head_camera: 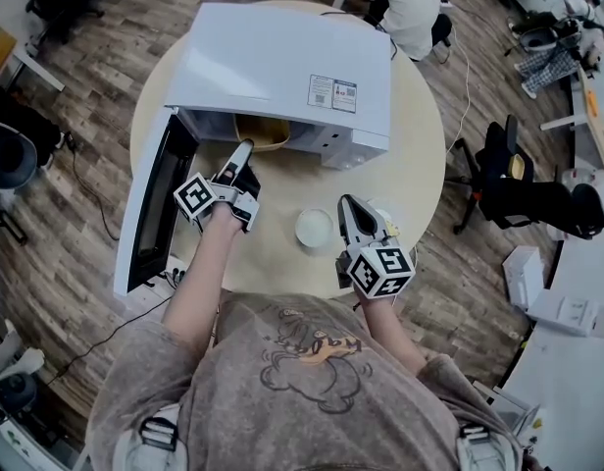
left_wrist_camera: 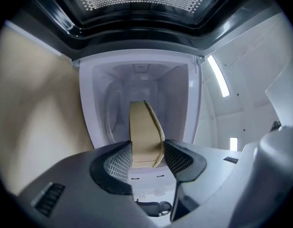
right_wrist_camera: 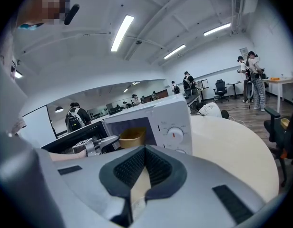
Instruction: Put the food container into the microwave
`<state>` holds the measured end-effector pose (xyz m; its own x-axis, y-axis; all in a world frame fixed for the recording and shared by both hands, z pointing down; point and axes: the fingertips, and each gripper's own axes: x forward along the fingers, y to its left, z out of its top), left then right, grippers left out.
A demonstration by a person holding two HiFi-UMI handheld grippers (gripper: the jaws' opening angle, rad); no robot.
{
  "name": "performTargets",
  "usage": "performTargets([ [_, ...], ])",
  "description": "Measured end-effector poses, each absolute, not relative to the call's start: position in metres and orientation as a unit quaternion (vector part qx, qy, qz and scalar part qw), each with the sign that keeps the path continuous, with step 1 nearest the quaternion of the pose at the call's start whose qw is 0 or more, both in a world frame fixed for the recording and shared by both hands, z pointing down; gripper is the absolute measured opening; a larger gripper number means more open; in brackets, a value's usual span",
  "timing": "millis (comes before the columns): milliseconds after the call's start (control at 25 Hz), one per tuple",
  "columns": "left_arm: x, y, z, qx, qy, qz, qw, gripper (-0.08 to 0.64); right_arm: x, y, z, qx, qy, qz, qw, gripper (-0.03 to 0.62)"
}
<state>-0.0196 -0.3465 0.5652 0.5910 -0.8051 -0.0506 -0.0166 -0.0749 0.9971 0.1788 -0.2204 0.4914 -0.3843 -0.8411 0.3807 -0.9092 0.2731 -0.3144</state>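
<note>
1. My left tongs [head_camera: 245, 147] are clamped on the food container [head_camera: 263, 133], with a pad on each side of its wall.
2. The container is at the mouth of the microwave [head_camera: 282, 67], partly inside. The door [head_camera: 153, 204] is swung wide open.
3. My right tongs [head_camera: 347, 204] are closed and empty, above the counter [head_camera: 420, 165] beside a white round item [head_camera: 315, 229].

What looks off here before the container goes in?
Nothing stands out. The left gripper holds the food container by its rim, level at the mouth of the microwave, whose door stands wide open. No spill shows on the table.
</note>
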Motion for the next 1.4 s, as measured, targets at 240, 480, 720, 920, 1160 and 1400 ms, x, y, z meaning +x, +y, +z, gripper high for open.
performTargets([
  [240,-0.020,-0.357,0.575,0.650,-0.319,-0.321,0.610,0.224,0.175,-0.222,0.493,0.547,-0.796,0.249,0.070,0.002],
  [480,-0.020,-0.368,0.582,0.654,-0.324,-0.317,0.606,0.224,0.177,-0.222,0.496,0.548,-0.794,0.251,0.071,0.002],
  [720,-0.018,-0.371,0.587,0.641,-0.329,-0.315,0.617,0.224,0.181,-0.222,0.499,0.552,-0.790,0.256,0.073,0.001],
  [920,-0.020,-0.372,0.595,0.642,-0.334,-0.313,0.615,0.224,0.180,-0.221,0.500,0.552,-0.790,0.255,0.077,0.002],
  [1160,-0.015,-0.368,0.591,0.634,-0.336,-0.306,0.626,0.224,0.180,-0.222,0.501,0.550,-0.791,0.256,0.080,0.000],
  [1400,-0.019,-0.366,0.592,0.624,-0.344,-0.311,0.629,0.215,0.177,-0.223,0.503,0.546,-0.793,0.257,0.081,0.002],
])
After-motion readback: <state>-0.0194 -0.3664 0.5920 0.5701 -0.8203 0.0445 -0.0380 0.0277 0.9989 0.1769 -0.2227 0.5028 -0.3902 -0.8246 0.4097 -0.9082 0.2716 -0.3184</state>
